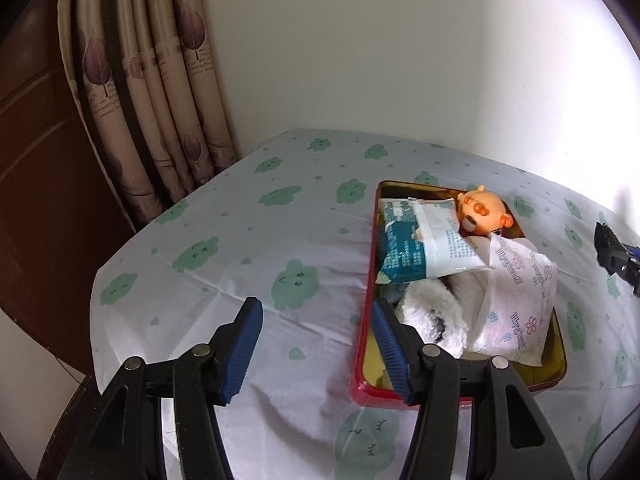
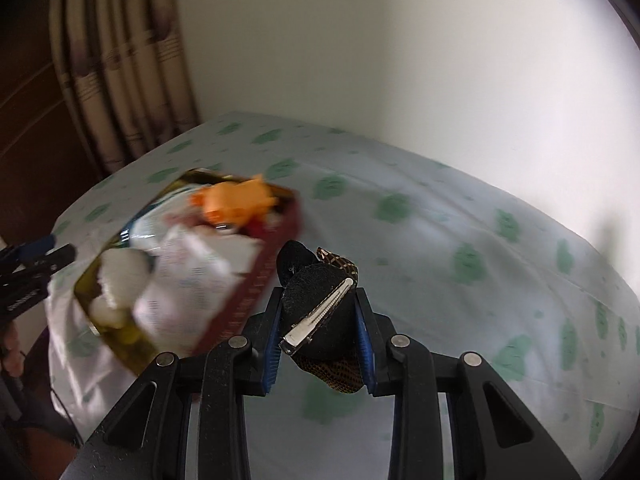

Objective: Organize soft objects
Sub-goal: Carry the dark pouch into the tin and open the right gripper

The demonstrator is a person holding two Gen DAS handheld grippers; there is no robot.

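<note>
Pinching a black fabric hair bow (image 2: 316, 300) with silver clip: right gripper (image 2: 320, 344); left gripper (image 1: 316, 348) agape, empty.

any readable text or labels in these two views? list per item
None legible.
Curtain: small print under leaf motifs, too small.
Teal wipes pack: white characters, too small.
White packet: repeated printed wording, unreadable.
Left gripper: white lettering, blurred.

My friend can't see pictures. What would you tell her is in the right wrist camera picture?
The right gripper is shut on a black fabric hair bow with a silver metal clip, held above a table covered in a white cloth with green cloud prints. To its left sits a blurred red metal tin stuffed with white packets and an orange plastic toy.
</note>
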